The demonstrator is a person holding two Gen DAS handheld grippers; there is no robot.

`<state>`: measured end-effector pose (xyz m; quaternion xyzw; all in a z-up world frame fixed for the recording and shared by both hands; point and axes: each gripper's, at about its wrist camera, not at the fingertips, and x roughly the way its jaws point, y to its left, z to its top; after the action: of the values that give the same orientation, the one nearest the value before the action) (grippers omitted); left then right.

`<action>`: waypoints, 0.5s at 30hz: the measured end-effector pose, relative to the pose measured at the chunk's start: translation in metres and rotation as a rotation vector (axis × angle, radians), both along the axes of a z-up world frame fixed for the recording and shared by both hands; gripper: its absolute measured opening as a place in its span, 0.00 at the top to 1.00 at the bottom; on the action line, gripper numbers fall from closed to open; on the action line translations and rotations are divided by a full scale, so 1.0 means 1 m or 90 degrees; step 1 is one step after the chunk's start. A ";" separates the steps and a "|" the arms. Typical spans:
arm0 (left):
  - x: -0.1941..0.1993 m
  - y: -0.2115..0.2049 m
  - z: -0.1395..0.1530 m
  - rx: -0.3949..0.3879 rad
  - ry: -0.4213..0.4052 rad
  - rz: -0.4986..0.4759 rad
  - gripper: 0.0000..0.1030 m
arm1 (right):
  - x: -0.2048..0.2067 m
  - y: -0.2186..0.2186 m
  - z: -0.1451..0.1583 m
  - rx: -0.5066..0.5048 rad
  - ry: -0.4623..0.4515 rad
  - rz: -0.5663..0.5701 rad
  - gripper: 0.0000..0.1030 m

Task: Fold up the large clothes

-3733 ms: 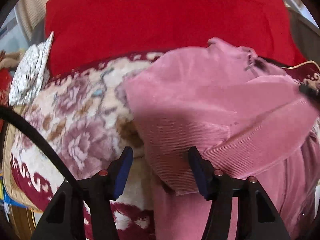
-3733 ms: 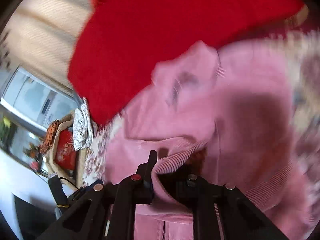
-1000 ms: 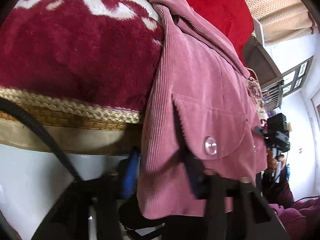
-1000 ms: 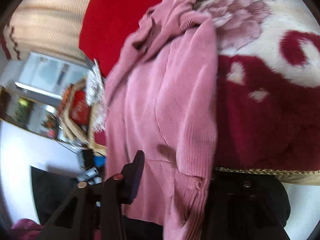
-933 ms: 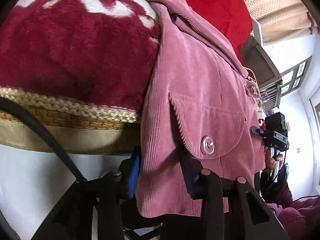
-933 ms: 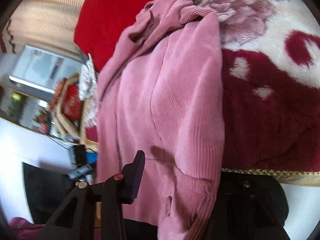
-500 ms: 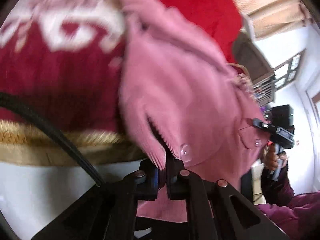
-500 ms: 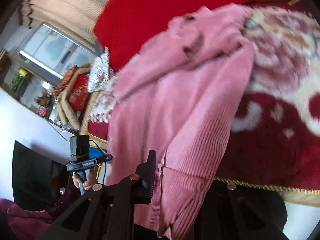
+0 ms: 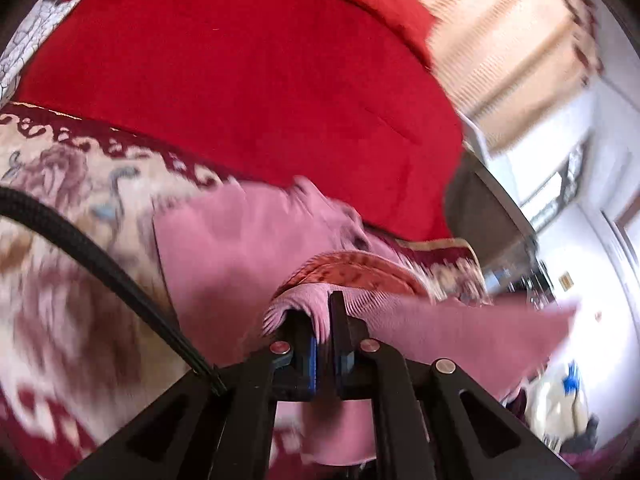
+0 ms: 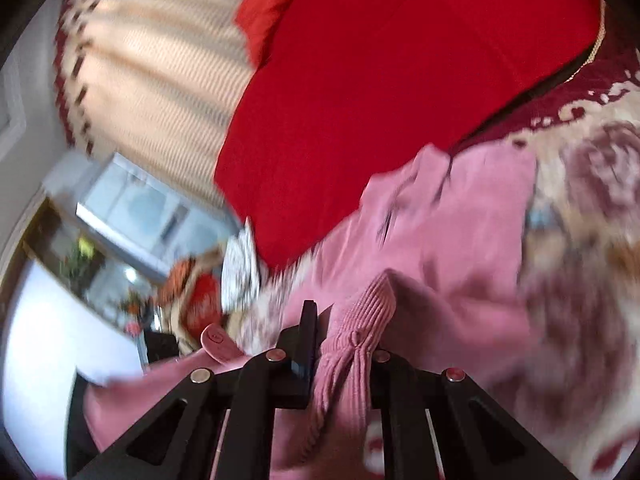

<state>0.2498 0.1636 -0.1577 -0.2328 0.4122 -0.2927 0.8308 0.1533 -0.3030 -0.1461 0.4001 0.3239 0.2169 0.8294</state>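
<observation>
A pink corduroy jacket lies on a floral cream and maroon blanket. My left gripper is shut on the jacket's hem, which bunches between the blue pads and stretches off to the right. In the right wrist view the jacket spreads ahead on the blanket. My right gripper is shut on the other bottom corner, a ribbed fold with a button. The lifted hem hangs between the two grippers. Both views are motion-blurred.
A large red cushion rises behind the jacket, also in the right wrist view. A beige curtain hangs behind. A black cable crosses the left view. A cabinet and cluttered shelf stand at left.
Both grippers closed on the jacket's hanging bottom hem at the bed's edge and swung it up and forward over the bed towards the collar.
</observation>
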 end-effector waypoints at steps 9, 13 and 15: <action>0.111 0.011 -0.087 -0.008 0.167 0.116 0.90 | 0.113 -0.069 -0.103 0.224 0.180 -0.113 0.77; 0.104 0.025 -0.084 -0.132 0.155 0.128 0.77 | 0.103 -0.061 -0.079 0.113 0.137 -0.110 0.75; 0.103 0.022 -0.071 -0.146 0.137 0.129 0.74 | 0.093 -0.059 -0.060 0.053 0.112 -0.117 0.72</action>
<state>0.3530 0.1857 -0.2289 -0.3965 0.4368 -0.2259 0.7752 0.2467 -0.3616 -0.2064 0.4794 0.3484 0.1173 0.7969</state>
